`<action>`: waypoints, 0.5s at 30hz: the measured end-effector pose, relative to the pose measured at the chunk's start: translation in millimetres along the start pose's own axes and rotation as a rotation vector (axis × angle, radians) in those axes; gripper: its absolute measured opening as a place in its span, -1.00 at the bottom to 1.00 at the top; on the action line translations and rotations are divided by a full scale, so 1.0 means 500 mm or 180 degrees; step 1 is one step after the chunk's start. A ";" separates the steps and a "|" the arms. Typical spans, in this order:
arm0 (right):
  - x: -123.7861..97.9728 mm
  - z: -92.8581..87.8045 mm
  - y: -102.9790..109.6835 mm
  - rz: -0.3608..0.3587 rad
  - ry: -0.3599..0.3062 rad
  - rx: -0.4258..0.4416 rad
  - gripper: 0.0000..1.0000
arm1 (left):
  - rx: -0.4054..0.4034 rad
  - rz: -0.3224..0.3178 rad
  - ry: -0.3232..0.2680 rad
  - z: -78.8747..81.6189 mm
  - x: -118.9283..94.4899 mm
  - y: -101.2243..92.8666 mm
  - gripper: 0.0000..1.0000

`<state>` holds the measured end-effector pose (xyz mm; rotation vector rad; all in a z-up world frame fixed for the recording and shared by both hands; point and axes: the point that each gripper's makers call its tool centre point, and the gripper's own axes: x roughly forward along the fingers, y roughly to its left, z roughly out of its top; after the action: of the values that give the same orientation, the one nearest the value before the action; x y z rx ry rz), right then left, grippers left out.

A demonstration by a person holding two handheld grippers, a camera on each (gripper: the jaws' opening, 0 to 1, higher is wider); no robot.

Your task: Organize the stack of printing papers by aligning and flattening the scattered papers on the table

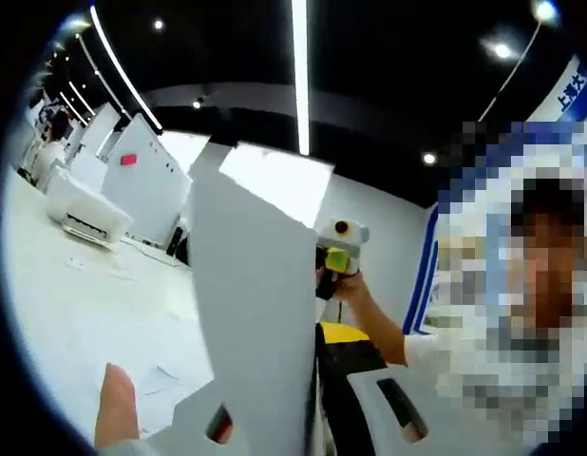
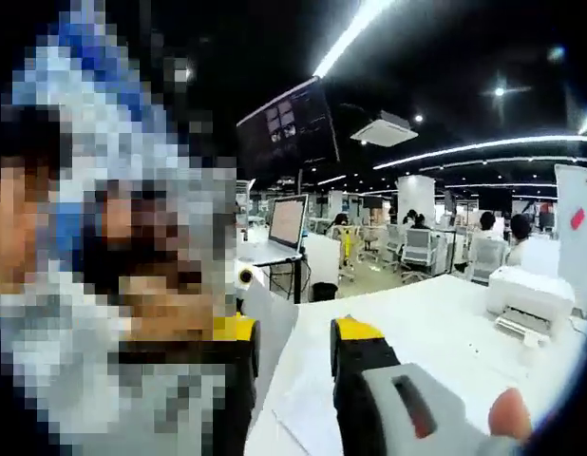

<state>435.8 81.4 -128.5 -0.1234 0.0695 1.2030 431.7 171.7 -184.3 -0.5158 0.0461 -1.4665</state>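
A stack of white printing papers (image 1: 260, 285) stands upright, lifted off the table, and rises from between my left gripper's jaws. My left gripper (image 1: 308, 380) is shut on the stack's lower part; the sheets hide its left jaw tip. My right gripper (image 1: 337, 249), held in a hand, is at the stack's right edge, partly behind the sheets. In the right gripper view my right gripper (image 2: 295, 334) stands open, its yellow-tipped jaws apart, with the grey edge of the papers (image 2: 273, 328) between them. Loose sheets (image 1: 156, 385) lie on the table.
The white table (image 2: 426, 328) stretches ahead with a white printer (image 2: 526, 296), also seen as the printer (image 1: 85, 214) at the far left. White boards (image 1: 146, 176) stand behind it. A person is close by. A thumb (image 1: 113, 408) rests at the left gripper's handle.
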 end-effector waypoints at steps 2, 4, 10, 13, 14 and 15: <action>-0.013 -0.017 -0.021 -0.0175 0.0104 -0.0142 -0.46 | -0.0061 0.0090 0.0001 -0.013 -0.022 0.002 -0.90; -0.027 -0.034 -0.040 -0.0328 0.0184 -0.0255 -0.44 | -0.0148 0.0178 -0.0039 -0.021 -0.044 0.007 -0.90; -0.052 -0.073 -0.033 -0.0287 0.0161 -0.0128 -0.53 | -0.0433 0.0348 -0.0154 -0.054 -0.092 0.017 -0.90; -0.063 -0.095 -0.040 -0.0409 0.0188 -0.0196 -0.53 | -0.0497 0.0330 -0.0151 -0.076 -0.095 0.014 -0.90; -0.067 -0.104 -0.043 -0.0466 0.0220 -0.0250 -0.53 | -0.0488 0.0348 -0.0146 -0.082 -0.096 0.013 -0.90; -0.072 -0.115 -0.044 -0.0511 0.0264 -0.0273 -0.53 | -0.0482 0.0349 -0.0142 -0.088 -0.097 0.014 -0.90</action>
<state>444.3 32.6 -179.9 -0.2498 0.0792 1.0407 417.3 204.7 -239.7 -0.6589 0.1488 -1.3502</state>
